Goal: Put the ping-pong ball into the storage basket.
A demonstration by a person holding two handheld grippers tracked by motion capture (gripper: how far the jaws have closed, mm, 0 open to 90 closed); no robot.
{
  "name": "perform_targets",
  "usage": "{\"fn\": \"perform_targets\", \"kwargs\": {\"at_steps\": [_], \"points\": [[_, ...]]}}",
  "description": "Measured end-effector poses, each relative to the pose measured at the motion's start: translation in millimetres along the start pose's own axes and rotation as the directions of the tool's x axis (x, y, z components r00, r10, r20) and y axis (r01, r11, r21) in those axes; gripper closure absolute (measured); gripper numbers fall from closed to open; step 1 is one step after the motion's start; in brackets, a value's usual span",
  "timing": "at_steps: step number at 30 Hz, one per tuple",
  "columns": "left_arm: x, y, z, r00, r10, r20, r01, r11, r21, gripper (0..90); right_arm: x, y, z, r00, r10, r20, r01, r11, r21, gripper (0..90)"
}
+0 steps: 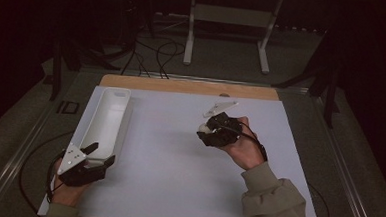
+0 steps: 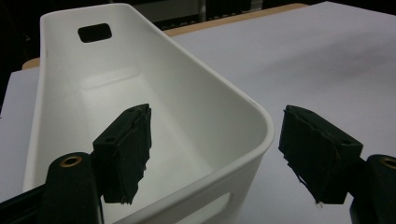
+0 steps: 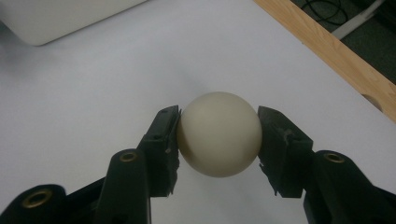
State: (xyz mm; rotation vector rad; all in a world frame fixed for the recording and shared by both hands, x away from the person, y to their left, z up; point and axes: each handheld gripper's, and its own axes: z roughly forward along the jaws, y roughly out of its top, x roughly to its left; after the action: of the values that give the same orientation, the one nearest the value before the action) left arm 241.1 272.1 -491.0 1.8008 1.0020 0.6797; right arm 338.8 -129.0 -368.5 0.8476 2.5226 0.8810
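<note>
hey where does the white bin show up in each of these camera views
High view: white bin at the left of the white table sheet.
Left gripper view: bin close up, its near wall between the fingers.
Right gripper view: its corner at top left.
Shared landmark: the white sheet.

A white sheet [image 1: 178, 158] covers most of a wooden table [image 1: 192, 86], leaving a strip of bare wood along the far edge. A long white plastic bin [image 1: 108, 116] with handle cutouts in its end walls sits on the sheet's left side, running lengthwise away from the near edge.
</note>
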Motion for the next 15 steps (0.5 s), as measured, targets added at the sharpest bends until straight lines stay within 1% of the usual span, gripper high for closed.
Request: {"fn": "perform_targets", "kwargs": {"at_steps": [5, 15], "points": [[-0.2, 0.0, 0.0, 1.0, 0.001, -0.001, -0.001, 1.0, 0.0, 25.6, 0.9, 2.3, 1.2, 1.0, -0.006, -0.002, 0.006, 1.0, -0.004, 50.5], [-0.6, -0.1, 0.1, 1.0, 0.001, 0.0, -0.001, 1.0, 0.0, 25.1, 3.7, 7.3, 4.2, 1.0, -0.002, -0.01, 0.002, 0.9999, -0.011, 50.4]]}}
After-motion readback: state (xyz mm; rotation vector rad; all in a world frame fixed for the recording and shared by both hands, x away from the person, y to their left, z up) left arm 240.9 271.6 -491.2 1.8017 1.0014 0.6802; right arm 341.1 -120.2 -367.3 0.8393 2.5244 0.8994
